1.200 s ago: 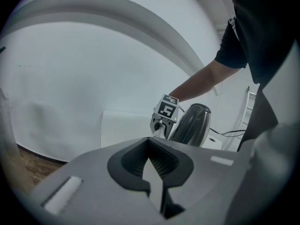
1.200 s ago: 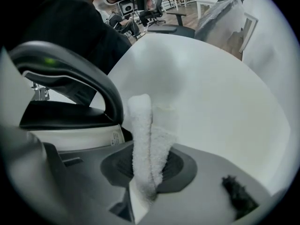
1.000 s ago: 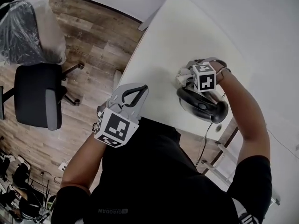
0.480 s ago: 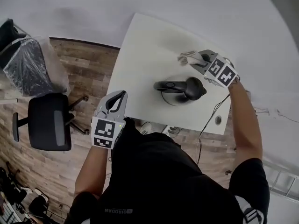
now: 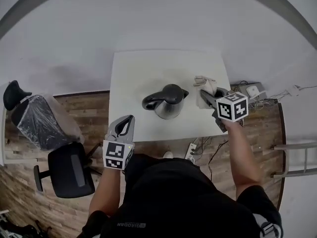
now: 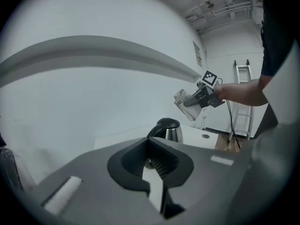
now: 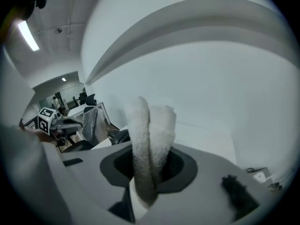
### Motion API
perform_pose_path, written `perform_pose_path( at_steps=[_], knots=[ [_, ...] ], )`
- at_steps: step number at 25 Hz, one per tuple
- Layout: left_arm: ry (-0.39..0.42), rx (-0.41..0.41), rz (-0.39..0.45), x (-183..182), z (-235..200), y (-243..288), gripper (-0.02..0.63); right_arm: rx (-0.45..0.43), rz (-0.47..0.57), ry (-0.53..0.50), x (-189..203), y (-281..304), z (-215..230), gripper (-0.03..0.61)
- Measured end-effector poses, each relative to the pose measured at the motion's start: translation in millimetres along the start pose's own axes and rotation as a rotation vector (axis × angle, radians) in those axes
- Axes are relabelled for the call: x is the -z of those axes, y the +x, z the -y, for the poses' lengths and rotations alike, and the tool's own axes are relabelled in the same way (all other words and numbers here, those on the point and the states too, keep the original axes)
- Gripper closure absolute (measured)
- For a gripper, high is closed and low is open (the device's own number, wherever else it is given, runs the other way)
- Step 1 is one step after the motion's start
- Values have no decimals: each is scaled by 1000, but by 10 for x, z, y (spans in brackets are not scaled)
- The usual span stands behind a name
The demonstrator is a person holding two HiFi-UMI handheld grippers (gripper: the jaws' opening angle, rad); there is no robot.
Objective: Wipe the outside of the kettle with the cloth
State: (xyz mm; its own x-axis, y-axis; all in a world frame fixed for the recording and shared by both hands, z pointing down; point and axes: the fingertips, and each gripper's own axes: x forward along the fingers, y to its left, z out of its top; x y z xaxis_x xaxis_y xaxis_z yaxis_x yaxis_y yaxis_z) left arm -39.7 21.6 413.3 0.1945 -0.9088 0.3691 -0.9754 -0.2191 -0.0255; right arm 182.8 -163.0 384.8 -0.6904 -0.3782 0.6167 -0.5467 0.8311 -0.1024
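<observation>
Right gripper (image 5: 207, 96) held out over the white table's (image 5: 133, 76) right side, jaws clamped on a folded cloth (image 5: 204, 83) near the kettle (image 5: 167, 102), not touching. Left gripper (image 5: 126, 124) low by the table's front-left corner, jaws together, empty. Kettle upright mid-table.

An office-like workroom: swivel chair (image 5: 69, 170) on wood-plank floor (image 5: 22, 197), white table (image 5: 148, 68), ladder (image 6: 243, 118) by the wall.

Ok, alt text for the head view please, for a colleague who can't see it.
Seen from above, a kettle stands on a white table; the right tongs hold a cloth just right of it, not touching. The left tongs hang shut and empty by the table's near edge.
</observation>
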Motion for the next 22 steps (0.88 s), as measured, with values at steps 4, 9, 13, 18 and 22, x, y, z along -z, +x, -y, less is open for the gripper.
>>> perform_pose_path(
  at_steps=[4, 9, 13, 18, 22],
  knots=[
    [128, 123, 37, -259, -85, 75, 606, 101, -126, -75, -26, 155, -38, 485],
    [170, 274, 26, -103, -370, 98, 606, 250, -296, -51, -28, 414, -34, 485],
    [150, 367, 57, -14, -686, 140, 606, 351, -422, -40, -79, 544, -124, 485],
    [126, 461, 90, -12, -952, 167, 606, 455, -564, -215, -277, 719, -400, 485],
    [101, 491, 80, 116, -1095, 141, 606, 490, -658, -377, -357, 890, -563, 485]
  ],
)
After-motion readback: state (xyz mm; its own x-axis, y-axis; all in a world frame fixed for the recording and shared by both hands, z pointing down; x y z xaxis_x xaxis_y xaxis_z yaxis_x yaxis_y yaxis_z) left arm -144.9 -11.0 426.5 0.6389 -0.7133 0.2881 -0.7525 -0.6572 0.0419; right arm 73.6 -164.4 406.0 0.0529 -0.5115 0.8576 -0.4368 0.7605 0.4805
